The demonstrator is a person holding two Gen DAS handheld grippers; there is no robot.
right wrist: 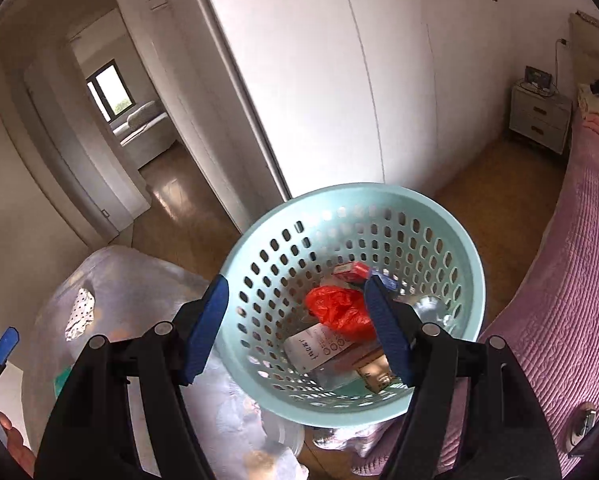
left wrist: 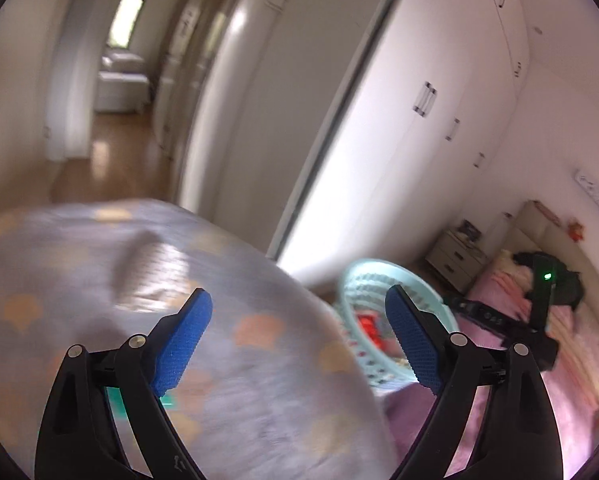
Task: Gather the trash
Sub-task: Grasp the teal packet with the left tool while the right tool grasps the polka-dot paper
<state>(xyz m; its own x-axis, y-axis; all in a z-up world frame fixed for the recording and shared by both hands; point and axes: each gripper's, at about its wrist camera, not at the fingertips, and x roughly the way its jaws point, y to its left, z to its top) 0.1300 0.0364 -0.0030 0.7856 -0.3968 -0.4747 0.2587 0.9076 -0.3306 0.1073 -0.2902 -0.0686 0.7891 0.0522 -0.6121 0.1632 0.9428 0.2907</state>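
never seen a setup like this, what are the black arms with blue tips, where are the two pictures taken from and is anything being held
They are hand-held grippers, one in each of a person's hands, each with a fisheye camera looking along its blue fingers. The left camera shows the left gripper open over a pale patterned bag, holding nothing. The right camera shows the right gripper at a mint basket, one finger outside the wall, one inside; whether it grips is unclear. Inside lie a red plastic bag and paper packaging. A pink bedspread is at the right.
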